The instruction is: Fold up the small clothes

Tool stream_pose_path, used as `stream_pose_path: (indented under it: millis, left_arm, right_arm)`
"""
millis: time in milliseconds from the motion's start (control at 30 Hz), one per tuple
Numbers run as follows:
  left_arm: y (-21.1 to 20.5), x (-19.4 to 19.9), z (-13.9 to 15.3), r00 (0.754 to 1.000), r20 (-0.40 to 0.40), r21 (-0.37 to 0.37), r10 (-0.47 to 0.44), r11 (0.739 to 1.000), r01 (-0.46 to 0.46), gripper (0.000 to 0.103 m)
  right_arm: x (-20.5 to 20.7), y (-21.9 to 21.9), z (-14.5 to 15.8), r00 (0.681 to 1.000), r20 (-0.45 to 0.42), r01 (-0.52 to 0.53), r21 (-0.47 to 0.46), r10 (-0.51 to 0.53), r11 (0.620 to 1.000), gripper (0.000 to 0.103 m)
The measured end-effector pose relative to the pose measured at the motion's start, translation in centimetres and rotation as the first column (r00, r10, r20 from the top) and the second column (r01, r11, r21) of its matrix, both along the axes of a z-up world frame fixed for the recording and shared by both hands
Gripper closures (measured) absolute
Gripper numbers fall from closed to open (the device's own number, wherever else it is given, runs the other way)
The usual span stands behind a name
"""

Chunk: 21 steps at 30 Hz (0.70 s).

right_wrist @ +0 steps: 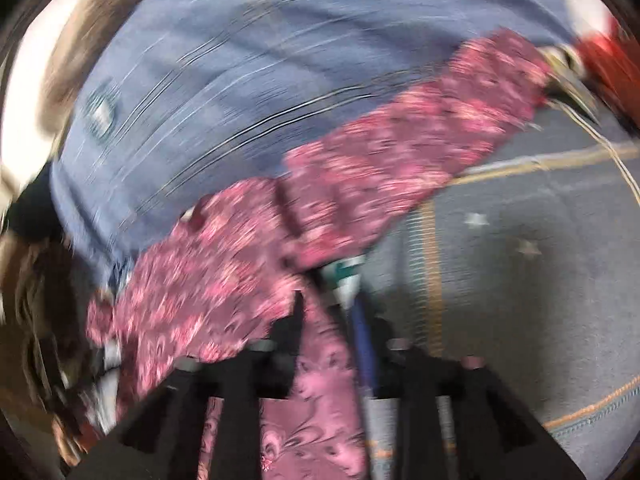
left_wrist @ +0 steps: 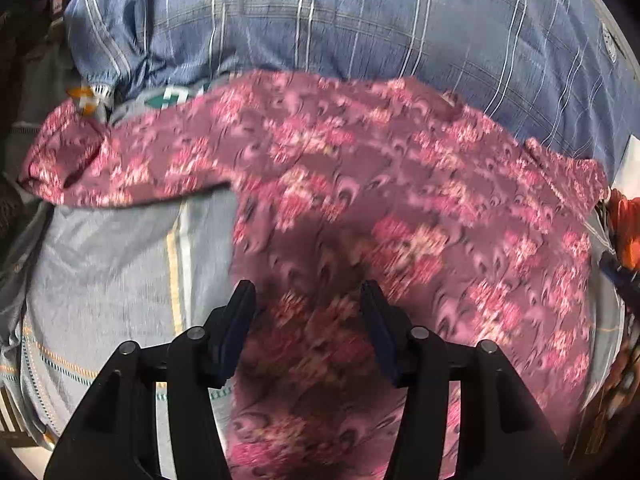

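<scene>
across the blue plaid bedspread (left_wrist: 360,12), a floral garment (left_wrist: 380,184)

The left wrist view looks forward and down along its hand-held gripper (left_wrist: 308,304), very near the floral garment (left_wrist: 400,200), which fills the middle of the picture. The right wrist view also looks along its hand-held gripper (right_wrist: 328,312), close and blurred, with the garment (right_wrist: 360,172) crossing diagonally. Both views share the garment, the blue checked cloth (left_wrist: 360,20) behind it and the grey sheet (right_wrist: 540,260).
</scene>
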<state>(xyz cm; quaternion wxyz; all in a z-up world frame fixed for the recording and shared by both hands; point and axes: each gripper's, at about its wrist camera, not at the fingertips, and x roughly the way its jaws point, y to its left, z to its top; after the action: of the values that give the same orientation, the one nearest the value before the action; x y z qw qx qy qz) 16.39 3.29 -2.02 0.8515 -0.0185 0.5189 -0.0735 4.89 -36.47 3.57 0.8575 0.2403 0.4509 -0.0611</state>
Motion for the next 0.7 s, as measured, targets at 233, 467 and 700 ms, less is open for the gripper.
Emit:
stream_pose_path:
  millis: [233,467,700]
  left_arm:
    - [-1.4,0.1,-2.6,0.999,-0.042,0.091,-0.031,0.995,0.035,0.049]
    - [-0.9,1.8,0.4,0.999,0.03,0.008,-0.017,1.0,0.016,0.048]
    - [-3.5,5.8,-2.5,1.0,-0.023,0.0,0.014,1.0,-0.014,0.047]
  right_arm:
    - [1.4,2.1,-2.6,0.999,0.005,-0.047,0.024,0.047,0.999,0.103]
    - [-1.2,-15.2,0.5,0.888,0.074,0.449,0.076,-0.454,0.89,0.059]
    - [2.7,-24.4,-2.8,0.821,0.024,0.566,0.1,-0.571,0.818,0.054]
